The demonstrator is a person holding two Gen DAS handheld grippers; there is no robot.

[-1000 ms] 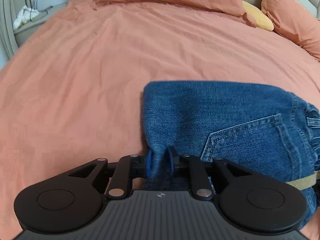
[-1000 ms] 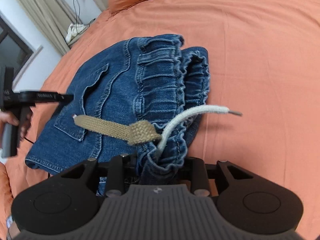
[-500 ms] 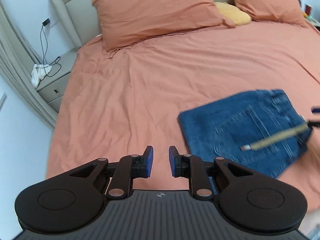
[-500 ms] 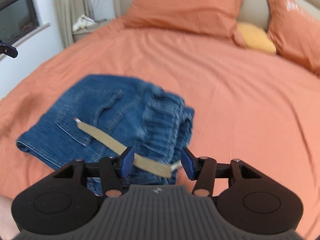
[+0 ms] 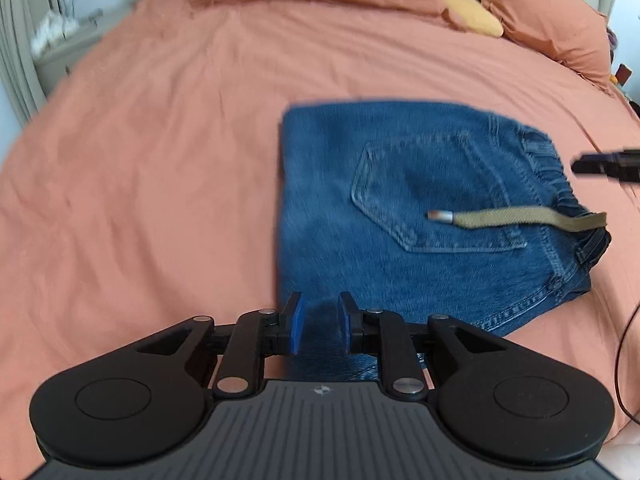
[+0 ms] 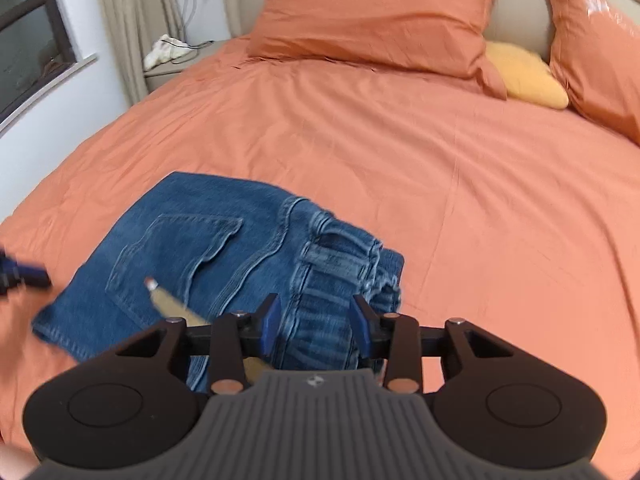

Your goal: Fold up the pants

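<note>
Blue denim pants lie folded into a compact rectangle on the orange bed, back pocket up, with a tan drawstring lying across them. My left gripper is open and empty, above the near left corner of the pants. In the right wrist view the pants lie below my right gripper, which is open and empty over the waistband end. The tan drawstring shows there too.
The orange bedsheet spreads all round the pants. Orange pillows and a yellow cushion lie at the headboard. A nightstand with a cable and a white cloth stands at the far left by the curtain.
One second ago both grippers were shut on the pants. Both have opened, let go and pulled back; the pants now lie free on the bed.
</note>
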